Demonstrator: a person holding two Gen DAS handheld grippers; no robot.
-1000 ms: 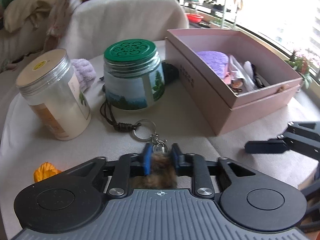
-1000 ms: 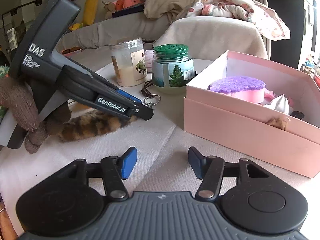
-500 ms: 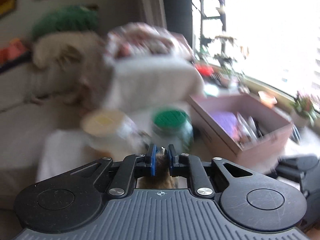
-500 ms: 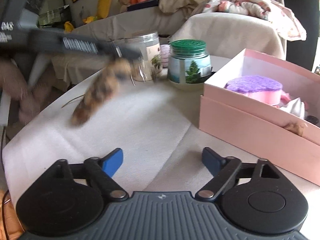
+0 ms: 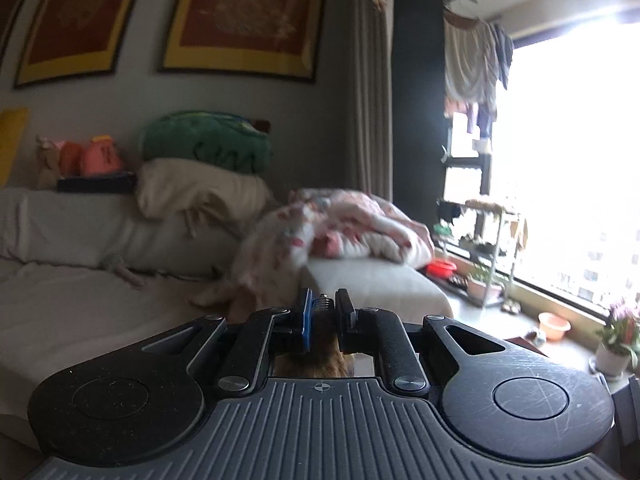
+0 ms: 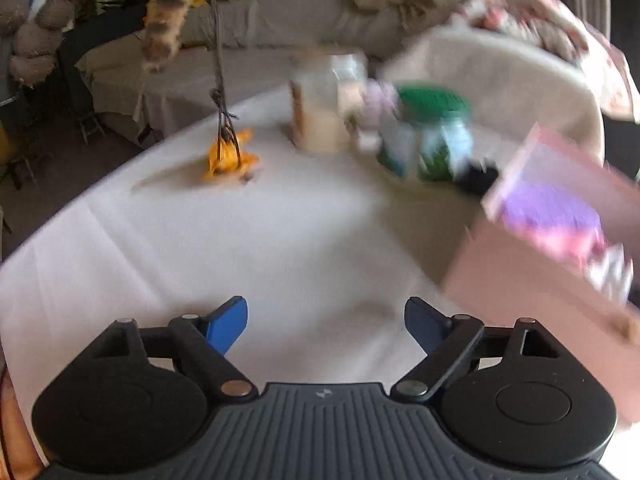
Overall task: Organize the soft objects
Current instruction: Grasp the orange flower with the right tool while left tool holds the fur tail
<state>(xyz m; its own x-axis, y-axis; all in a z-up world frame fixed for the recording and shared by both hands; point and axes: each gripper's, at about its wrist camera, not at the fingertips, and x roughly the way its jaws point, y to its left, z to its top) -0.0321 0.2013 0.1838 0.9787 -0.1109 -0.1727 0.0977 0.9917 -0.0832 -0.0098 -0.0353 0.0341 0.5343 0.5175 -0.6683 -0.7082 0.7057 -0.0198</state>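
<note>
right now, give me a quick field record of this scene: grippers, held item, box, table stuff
left gripper: shut on furry tail keychain, lifted above table
cord: hangs from keychain ring down to orange tassel
right gripper: open, holding nothing
pink box: open, purple sponge inside
table: clear jar, green-lidded jar

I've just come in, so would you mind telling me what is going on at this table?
A person holding two grippers is sorting soft things. The left gripper is shut on a furry tail keychain, which hangs in the air with its cord trailing toward an orange object on the table. The right gripper is open and empty, its jaws having just closed slightly, near the pink box.
</note>
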